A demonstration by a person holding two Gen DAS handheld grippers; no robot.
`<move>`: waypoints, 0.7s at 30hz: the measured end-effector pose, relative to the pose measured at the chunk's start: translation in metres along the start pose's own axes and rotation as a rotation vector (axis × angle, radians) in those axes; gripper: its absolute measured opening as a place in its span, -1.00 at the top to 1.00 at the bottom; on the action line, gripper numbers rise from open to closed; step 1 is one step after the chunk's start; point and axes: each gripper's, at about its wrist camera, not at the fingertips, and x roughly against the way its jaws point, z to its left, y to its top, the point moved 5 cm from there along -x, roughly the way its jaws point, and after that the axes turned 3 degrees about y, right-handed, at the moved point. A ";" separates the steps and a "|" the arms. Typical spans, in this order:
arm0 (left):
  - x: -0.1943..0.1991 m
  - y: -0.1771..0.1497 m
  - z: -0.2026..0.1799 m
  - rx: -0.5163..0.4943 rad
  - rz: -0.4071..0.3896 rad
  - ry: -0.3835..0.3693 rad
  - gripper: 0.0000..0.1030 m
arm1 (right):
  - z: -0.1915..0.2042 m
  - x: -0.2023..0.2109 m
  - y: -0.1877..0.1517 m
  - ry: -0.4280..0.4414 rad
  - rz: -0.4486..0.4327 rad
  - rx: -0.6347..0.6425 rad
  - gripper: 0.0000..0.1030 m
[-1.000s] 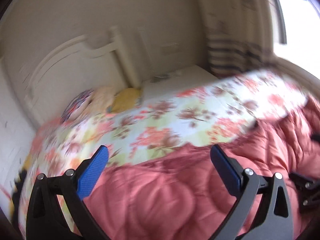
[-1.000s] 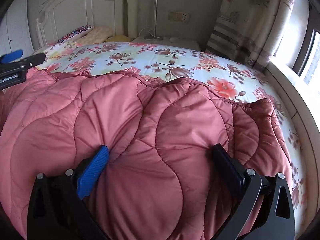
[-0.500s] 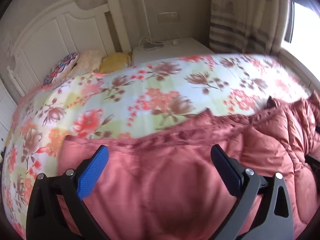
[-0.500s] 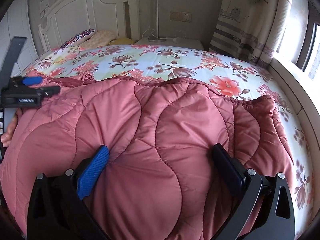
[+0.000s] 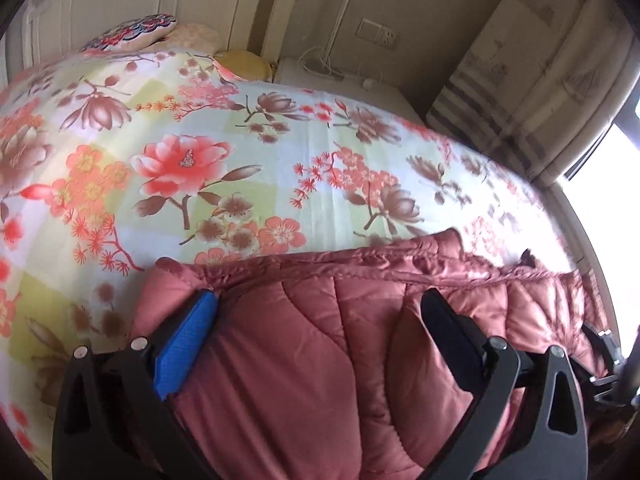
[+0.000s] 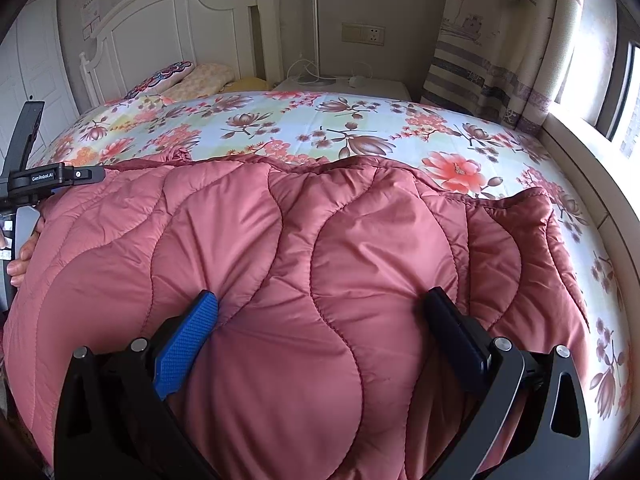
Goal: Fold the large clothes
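Both grippers stood with jaws spread wide over the pink quilted coat (image 6: 288, 280), which lay across the near end of the floral bed (image 6: 320, 128); left gripper (image 5: 316, 320) hung by its far hem, right gripper (image 6: 320, 316) above the bulk, likely poised to flatten or grab; only the right view showed a hand (image 6: 24, 256) at the coat's left edge.

A floral-sheeted bed (image 6: 360, 128) is filling the room, its white headboard (image 6: 168, 32) standing against the far wall. Pillows (image 6: 180, 76) are lying far left, beside a white nightstand (image 6: 344, 84). Daylight is pouring through the right window (image 6: 616, 92) past striped curtains (image 6: 492, 52).
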 end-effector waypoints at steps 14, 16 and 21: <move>0.050 -0.097 -0.109 -0.343 -0.155 0.299 -0.96 | 0.105 0.048 -0.025 0.059 -0.057 0.224 -0.90; 0.043 -0.104 -0.107 -0.357 -0.200 0.313 -0.96 | 0.113 0.033 -0.038 0.014 -0.083 0.256 -0.91; 0.055 -0.099 -0.096 -0.309 -0.128 0.270 -0.96 | 0.106 0.043 -0.037 0.034 -0.055 0.226 -0.90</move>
